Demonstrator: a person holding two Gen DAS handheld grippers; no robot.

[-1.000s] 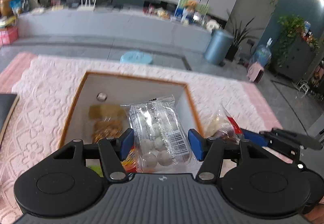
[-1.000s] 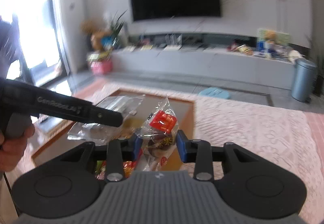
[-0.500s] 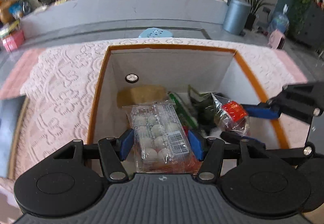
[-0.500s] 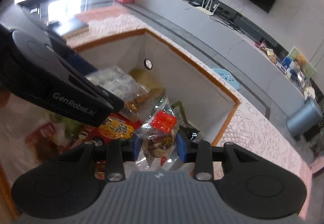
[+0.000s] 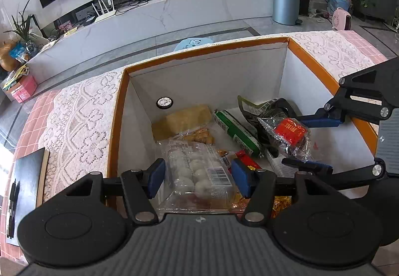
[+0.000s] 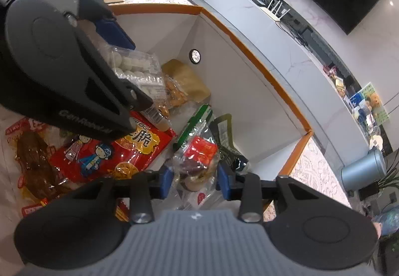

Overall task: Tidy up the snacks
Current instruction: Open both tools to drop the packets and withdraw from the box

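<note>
My left gripper (image 5: 198,177) is open around a clear pack of white balls (image 5: 199,171), which lies loose between the pads inside the orange-rimmed white box (image 5: 199,51). My right gripper (image 6: 194,182) stands around a clear packet with a red label (image 6: 199,158), its pads a little apart from the wrapper. In the left wrist view the right gripper (image 5: 314,143) sits low in the box at the right with the red-label packet (image 5: 289,134) between its fingers. The left gripper (image 6: 62,64) fills the left of the right wrist view, above the ball pack (image 6: 134,69).
The box holds several snacks: a green stick (image 5: 235,132), a yellow bag (image 5: 182,121), a dark wrapper (image 5: 269,107), a red bag (image 6: 109,151). A lace cloth (image 5: 79,121) covers the table. A black notebook (image 5: 25,176) lies at the left.
Both grippers have gone lower into the box with their packs. The left jaws have opened wider off the ball pack. The right jaws have also widened around the red-label packet.
</note>
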